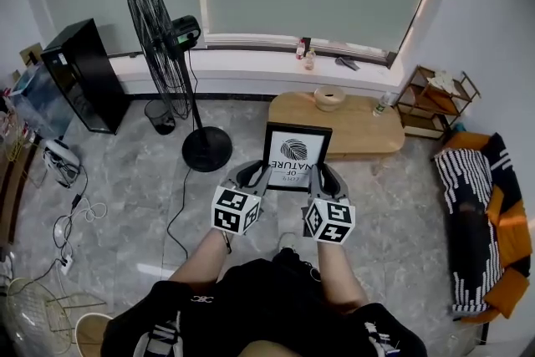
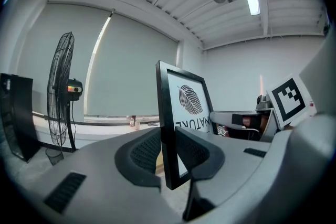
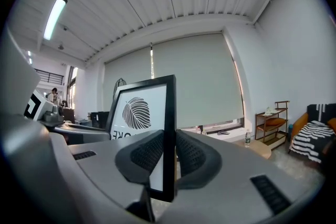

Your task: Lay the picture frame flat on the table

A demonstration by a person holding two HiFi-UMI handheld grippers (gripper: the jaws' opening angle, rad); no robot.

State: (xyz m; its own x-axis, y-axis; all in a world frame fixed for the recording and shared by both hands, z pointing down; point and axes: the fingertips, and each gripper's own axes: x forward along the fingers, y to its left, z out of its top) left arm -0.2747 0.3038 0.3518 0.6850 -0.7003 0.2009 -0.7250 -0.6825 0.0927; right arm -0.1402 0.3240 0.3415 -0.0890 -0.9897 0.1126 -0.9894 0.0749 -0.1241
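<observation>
A black picture frame (image 1: 296,156) with a leaf print and upside-down lettering hangs in the air in front of me, above the floor and short of the wooden table (image 1: 351,123). My left gripper (image 1: 253,176) is shut on the frame's left edge (image 2: 164,128). My right gripper (image 1: 325,179) is shut on its right edge (image 3: 169,134). In both gripper views the ribbed pads (image 2: 146,151) (image 3: 190,155) press on the black moulding from each side. The frame stands nearly upright between the two grippers.
On the low oval table sit a woven bowl (image 1: 329,98) and a bottle (image 1: 383,104). A standing fan (image 1: 167,54) with its round base is to the left, a wooden shelf (image 1: 435,100) and a striped sofa (image 1: 481,213) to the right. Cables trail across the floor at left.
</observation>
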